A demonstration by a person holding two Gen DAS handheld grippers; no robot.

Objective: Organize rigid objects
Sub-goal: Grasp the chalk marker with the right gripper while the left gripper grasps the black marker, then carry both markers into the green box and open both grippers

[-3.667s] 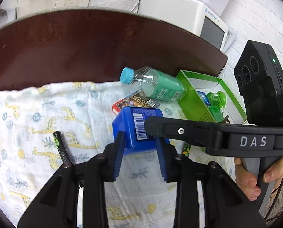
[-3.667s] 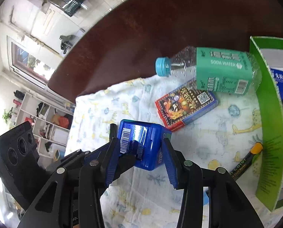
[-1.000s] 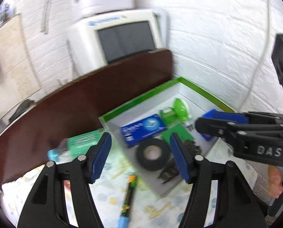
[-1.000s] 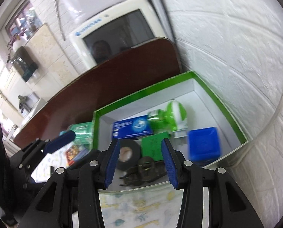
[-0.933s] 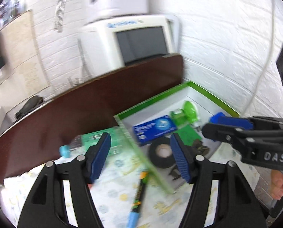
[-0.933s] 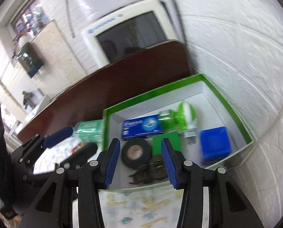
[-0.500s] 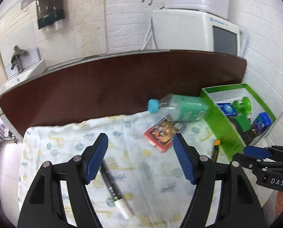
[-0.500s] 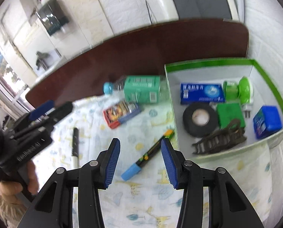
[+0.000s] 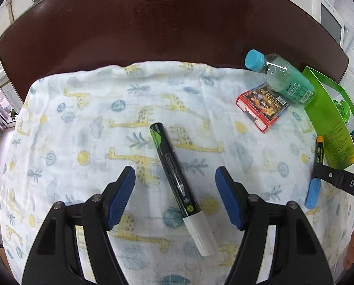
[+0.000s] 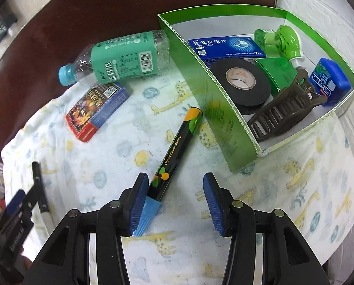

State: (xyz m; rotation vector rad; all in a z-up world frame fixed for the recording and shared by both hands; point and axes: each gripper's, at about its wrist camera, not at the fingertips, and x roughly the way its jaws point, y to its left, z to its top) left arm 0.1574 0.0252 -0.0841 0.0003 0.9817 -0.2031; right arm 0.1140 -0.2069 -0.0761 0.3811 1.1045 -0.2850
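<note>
The cloth (image 9: 129,123) was white, scattered with yellow giraffes and pale blue leaves, on a dark brown table (image 9: 153,23). One marker (image 9: 174,175) was black with a green patch and white cap; the chalk marker (image 10: 174,152) was black with orange-green blobs and a light blue cap. The bottle (image 10: 120,52) wore a teal label and light blue cap. The card pack (image 10: 96,109) was red and blue. The box (image 10: 215,109) had bright green walls, holding black tape (image 10: 241,85) and a blue case (image 10: 328,83).
</note>
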